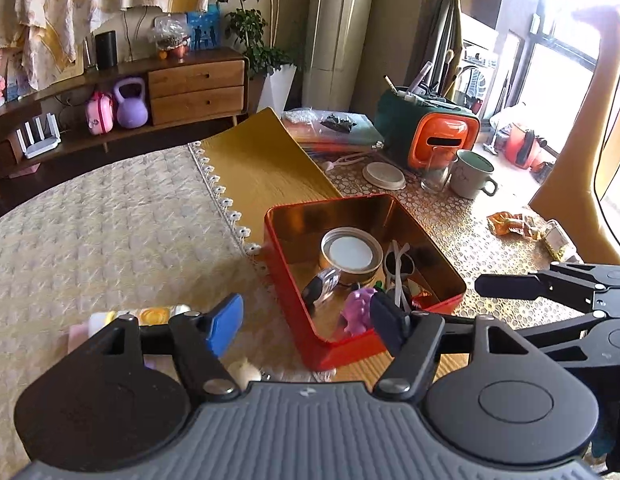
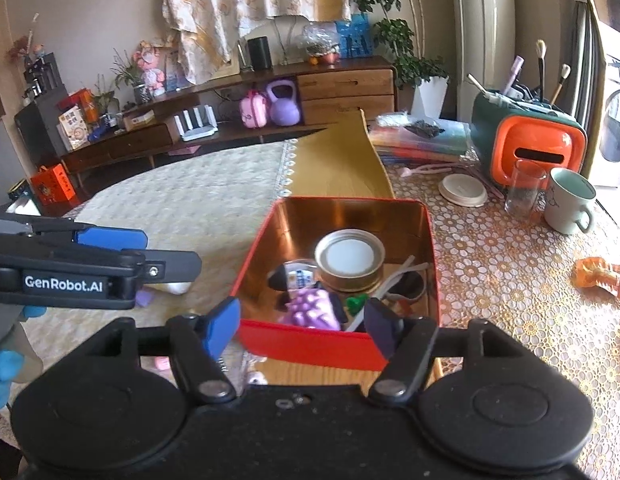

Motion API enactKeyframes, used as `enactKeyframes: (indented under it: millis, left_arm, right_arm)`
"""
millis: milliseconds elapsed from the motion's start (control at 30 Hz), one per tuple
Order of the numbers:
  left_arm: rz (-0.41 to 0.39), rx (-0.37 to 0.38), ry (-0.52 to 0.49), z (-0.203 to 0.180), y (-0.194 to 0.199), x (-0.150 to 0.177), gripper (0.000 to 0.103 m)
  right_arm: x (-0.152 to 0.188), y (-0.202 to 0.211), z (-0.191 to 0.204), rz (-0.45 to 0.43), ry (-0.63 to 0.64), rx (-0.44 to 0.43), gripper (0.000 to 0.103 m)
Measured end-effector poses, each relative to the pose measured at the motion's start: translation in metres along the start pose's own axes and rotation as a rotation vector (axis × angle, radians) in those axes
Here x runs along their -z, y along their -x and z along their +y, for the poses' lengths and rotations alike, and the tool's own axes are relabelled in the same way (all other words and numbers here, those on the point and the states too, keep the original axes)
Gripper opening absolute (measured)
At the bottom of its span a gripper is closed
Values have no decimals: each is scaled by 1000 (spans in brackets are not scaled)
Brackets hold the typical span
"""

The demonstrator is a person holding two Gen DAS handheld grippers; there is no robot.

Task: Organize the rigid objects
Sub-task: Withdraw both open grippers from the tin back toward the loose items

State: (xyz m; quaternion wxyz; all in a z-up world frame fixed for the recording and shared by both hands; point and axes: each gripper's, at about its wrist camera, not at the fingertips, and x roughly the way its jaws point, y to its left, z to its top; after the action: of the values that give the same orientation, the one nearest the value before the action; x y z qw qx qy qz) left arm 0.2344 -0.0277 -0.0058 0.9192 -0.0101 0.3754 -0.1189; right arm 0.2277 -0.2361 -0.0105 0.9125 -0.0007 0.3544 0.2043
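Now, as I see it from both wrists:
Left gripper [image 1: 306, 326]: I have its jaws spread wide with nothing between them, over the tin's near left corner.
Right gripper [image 2: 304, 328]: I hold it spread too, empty, at the tin's near wall.
Tin [image 2: 310, 346]: red outside, coppery inside, on the table's wooden strip between the cream cloth [image 1: 110, 220] and the patterned cloth [image 2: 509, 280].
Lid [image 2: 349, 258]: round metal, toward the tin's middle.
Purple toy [image 2: 311, 312]: against the near wall.
Sunglasses [image 1: 399, 270]: white, near the right wall.
Mug [image 2: 569, 202]: toward the table's far right edge, just beside a glass [image 2: 523, 188].
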Motion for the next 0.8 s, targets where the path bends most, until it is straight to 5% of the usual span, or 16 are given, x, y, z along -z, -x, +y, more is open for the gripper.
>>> enactKeyframes:
  millis: [567, 800]
  left_arm:
    - [-30, -49, 73, 41, 51, 38, 84]
    - [-28, -103, 154, 68, 57, 61, 84]
  right_arm:
    - [17, 24, 40, -44, 60, -86, 100]
    - [30, 22, 56, -47, 84, -124, 103]
